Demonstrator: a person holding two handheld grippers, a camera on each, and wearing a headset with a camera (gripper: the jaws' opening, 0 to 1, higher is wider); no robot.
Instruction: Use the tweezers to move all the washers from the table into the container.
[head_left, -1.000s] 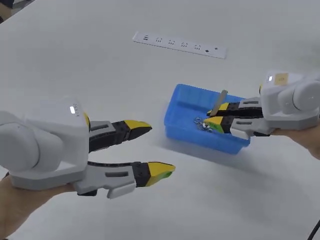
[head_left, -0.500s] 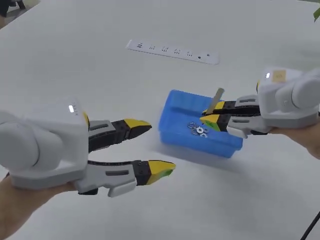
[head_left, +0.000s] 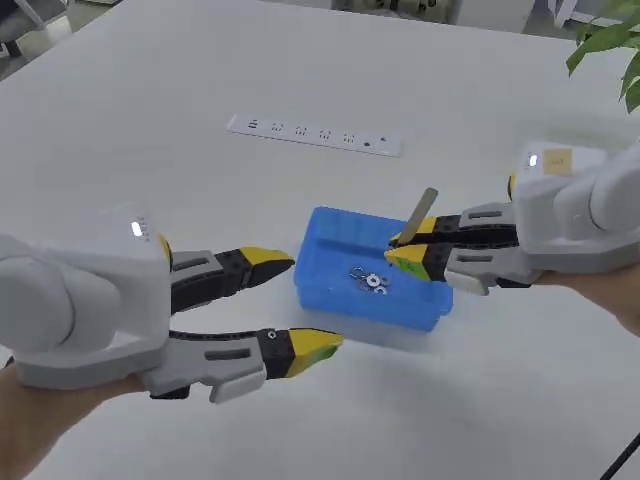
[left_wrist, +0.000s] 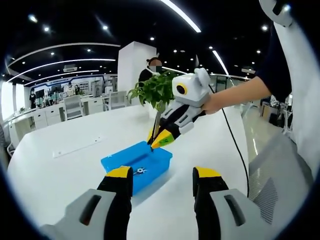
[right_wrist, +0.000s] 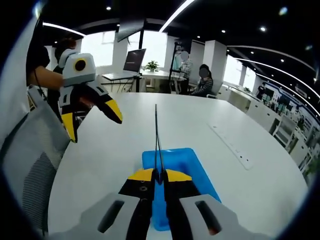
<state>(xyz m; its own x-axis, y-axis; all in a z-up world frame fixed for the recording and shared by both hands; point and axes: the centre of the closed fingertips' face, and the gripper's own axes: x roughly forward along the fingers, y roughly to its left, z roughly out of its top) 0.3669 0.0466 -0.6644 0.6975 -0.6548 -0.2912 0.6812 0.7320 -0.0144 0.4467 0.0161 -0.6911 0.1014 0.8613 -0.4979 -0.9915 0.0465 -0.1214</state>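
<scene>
A blue container (head_left: 330, 235) sits mid-table, holding several small metal washers (head_left: 368, 280). My right gripper (head_left: 397, 249) hovers over the container's right side, shut on grey tweezers (head_left: 422, 208) that stick up out of its jaws. In the right gripper view the tweezers (right_wrist: 156, 140) run forward from the shut jaws over the container (right_wrist: 186, 165). My left gripper (head_left: 316, 303) is open and holds nothing, just left of the container. The left gripper view looks between the open left gripper (left_wrist: 164, 177) at the container (left_wrist: 150, 159), the washers (left_wrist: 139, 171) and the right gripper (left_wrist: 161, 141).
A white power strip (head_left: 315, 135) lies on the table beyond the container. A potted plant (head_left: 610, 50) stands at the far right corner. An office chair (right_wrist: 30, 150) is beside the table. Bare white tabletop surrounds the container.
The head camera has tilted up, so the container sits lower and further left in the picture. Both grippers keep their places and states; the washers show more plainly.
</scene>
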